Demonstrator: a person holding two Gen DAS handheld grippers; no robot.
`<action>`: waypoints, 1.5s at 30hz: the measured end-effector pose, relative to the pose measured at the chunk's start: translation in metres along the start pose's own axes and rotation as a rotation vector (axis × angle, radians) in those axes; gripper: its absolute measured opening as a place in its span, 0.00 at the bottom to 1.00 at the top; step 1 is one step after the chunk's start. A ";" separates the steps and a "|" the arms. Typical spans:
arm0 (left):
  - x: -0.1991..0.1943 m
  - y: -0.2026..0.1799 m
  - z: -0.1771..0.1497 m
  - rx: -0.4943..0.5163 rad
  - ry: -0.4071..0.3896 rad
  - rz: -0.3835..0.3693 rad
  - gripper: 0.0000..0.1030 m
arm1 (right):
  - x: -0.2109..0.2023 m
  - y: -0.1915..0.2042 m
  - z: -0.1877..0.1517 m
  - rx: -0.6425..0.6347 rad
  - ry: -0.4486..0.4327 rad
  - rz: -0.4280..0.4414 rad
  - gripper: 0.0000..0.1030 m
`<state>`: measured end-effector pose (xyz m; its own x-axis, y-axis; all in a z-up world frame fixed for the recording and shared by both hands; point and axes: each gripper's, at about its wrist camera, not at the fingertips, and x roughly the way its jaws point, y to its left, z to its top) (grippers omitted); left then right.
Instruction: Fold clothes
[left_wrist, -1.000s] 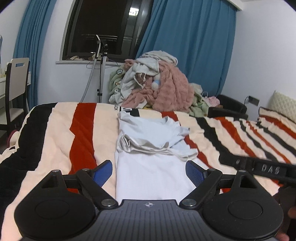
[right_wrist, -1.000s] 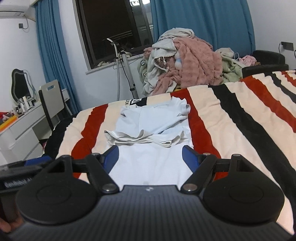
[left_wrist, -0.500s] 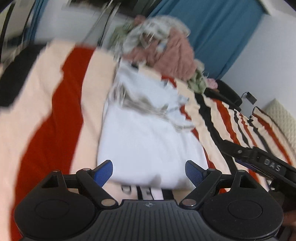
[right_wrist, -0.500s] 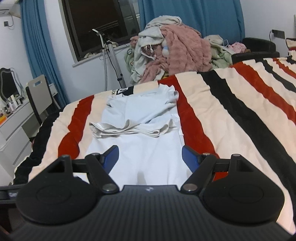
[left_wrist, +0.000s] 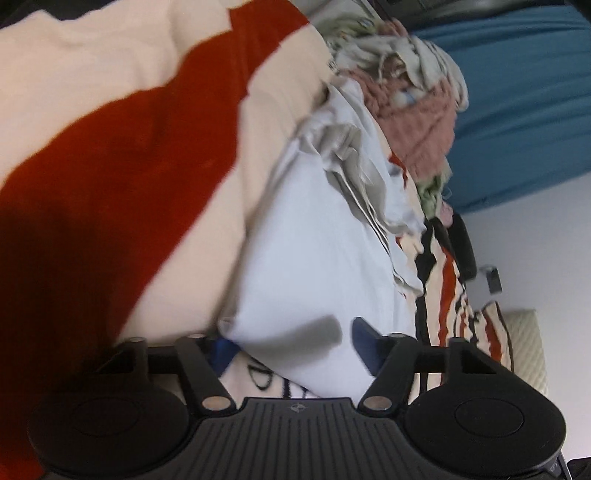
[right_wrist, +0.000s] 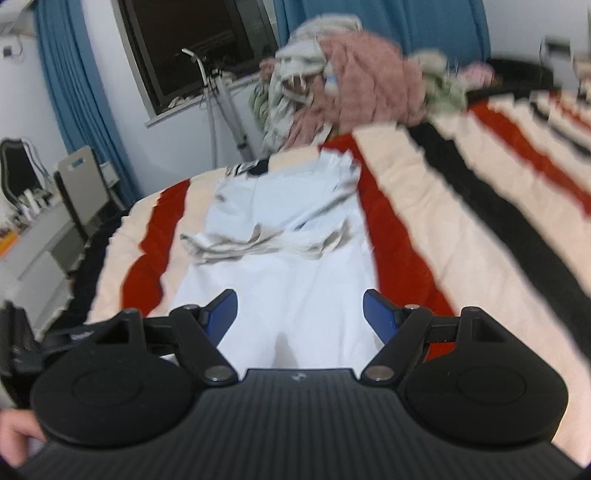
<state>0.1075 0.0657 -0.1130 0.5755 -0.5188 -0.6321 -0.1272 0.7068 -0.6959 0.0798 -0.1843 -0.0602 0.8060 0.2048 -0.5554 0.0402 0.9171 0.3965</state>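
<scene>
Left wrist view, left tool (left_wrist: 291, 341) spread around white shirt (left_wrist: 317, 258) hem (tilted), right tool (right_wrist: 300, 314) spread above it, striped blanket (right_wrist: 461, 221) bare alongside.

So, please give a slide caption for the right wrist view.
Open right tongs above a half-folded white garment on a striped blanket.

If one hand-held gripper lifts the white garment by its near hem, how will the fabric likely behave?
The white garment is probably floppy: it lies flat and follows the striped bedspread. It likely drapes and sags if lifted. The sleeves bunched across its middle may slide loose.
</scene>
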 end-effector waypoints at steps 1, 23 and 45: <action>0.001 0.003 0.001 -0.017 -0.008 -0.002 0.50 | 0.004 -0.007 0.000 0.065 0.042 0.052 0.76; -0.017 0.013 0.002 -0.094 -0.128 -0.108 0.10 | 0.065 -0.111 -0.053 0.929 0.203 0.156 0.44; -0.088 -0.024 -0.018 0.051 -0.284 -0.232 0.06 | -0.004 -0.081 -0.020 0.668 -0.008 0.293 0.08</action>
<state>0.0456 0.0853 -0.0467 0.7864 -0.5192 -0.3346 0.0698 0.6129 -0.7871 0.0618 -0.2525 -0.1050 0.8431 0.4052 -0.3535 0.1718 0.4200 0.8911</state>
